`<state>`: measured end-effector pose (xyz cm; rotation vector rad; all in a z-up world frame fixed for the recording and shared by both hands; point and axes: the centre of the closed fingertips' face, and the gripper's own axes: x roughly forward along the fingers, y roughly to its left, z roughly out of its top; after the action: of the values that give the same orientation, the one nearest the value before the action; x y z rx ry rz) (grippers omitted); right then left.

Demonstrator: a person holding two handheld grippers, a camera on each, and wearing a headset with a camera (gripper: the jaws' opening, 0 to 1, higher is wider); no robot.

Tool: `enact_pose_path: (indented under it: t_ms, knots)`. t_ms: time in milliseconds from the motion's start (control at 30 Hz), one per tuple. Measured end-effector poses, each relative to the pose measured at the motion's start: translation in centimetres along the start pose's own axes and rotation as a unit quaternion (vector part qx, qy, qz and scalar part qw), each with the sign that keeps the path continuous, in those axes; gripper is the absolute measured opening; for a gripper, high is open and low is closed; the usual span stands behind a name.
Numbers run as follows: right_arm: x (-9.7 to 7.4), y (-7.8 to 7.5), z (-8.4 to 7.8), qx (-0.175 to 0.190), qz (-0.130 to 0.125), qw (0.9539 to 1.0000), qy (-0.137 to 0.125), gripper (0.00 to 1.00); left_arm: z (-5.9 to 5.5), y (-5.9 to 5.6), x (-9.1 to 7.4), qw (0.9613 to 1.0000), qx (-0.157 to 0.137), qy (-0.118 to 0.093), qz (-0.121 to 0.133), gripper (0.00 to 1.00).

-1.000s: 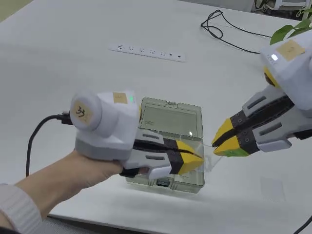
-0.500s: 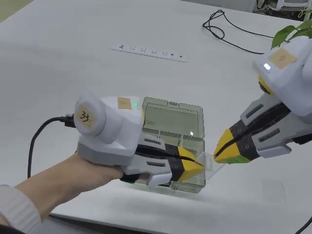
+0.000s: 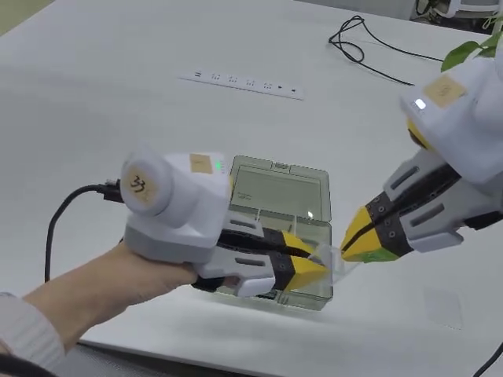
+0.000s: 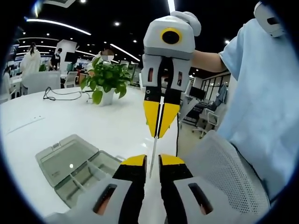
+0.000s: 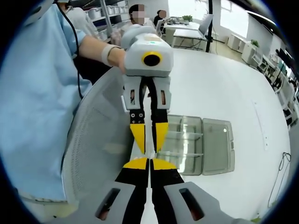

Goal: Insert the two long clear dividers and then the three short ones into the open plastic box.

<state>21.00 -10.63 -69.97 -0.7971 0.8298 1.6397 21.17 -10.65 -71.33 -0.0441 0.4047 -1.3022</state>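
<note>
The open clear plastic box (image 3: pixel 277 192) lies on the white table, lid flat at the far side; it also appears as the box (image 4: pixel 77 169) and the box (image 5: pixel 196 145). My right gripper (image 3: pixel 351 247) is shut on the edge of a clear divider (image 3: pixel 332 259), held just above the box's near right corner. Tip to tip with it, my left gripper (image 3: pixel 313 263) has its jaws slightly apart on either side of the divider (image 4: pixel 153 154). The right gripper (image 4: pixel 159 133) faces the left gripper view. The left gripper (image 5: pixel 149 139) faces my right gripper (image 5: pixel 149 163).
A white power strip (image 3: pixel 240 82) lies further back on the table (image 3: pixel 118 118), and a black cable (image 3: pixel 369 59) loops at the far right beside a potted plant (image 3: pixel 471 47). The table's near edge runs just below the box. A mesh chair (image 5: pixel 103 140) stands beside the table.
The right gripper has come left and down with the divider, closing the gap to the left gripper. The left gripper stays over the box's near edge.
</note>
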Motion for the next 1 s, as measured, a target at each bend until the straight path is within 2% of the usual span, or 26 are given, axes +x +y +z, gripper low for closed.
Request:
enact_pose_path:
  t_ms: [67,267,433,667,833,1000]
  knots:
    - [0.0,-0.2,0.0,0.002,-0.003,1.0,0.001,0.02,-0.1,0.1,-0.2,1.0,-0.002,0.0,0.004,0.13]
    - [-0.1,-1.8,0.0,0.017,-0.017,0.9997,0.006,0.02,-0.6,1.4,-1.7,0.9989,-0.005,0.003,0.047,0.32]
    - [0.1,-3.1,0.2,0.022,-0.03,0.9993,0.009,0.02,-1.3,3.0,-3.9,0.9952,-0.017,0.004,0.096,0.48]
    - [0.7,-4.7,0.6,0.031,-0.044,0.9985,0.013,0.02,-2.1,4.7,-6.3,0.9887,-0.031,0.005,0.146,0.64]
    - [1.3,-5.8,1.0,0.036,-0.051,0.998,0.015,0.02,-2.6,5.5,-7.6,0.9846,-0.036,0.006,0.171,0.7]
    - [2.1,-6.6,1.4,0.033,-0.053,0.9979,0.015,0.02,-3.0,5.6,-8.1,0.9828,-0.042,0.004,0.18,0.7]
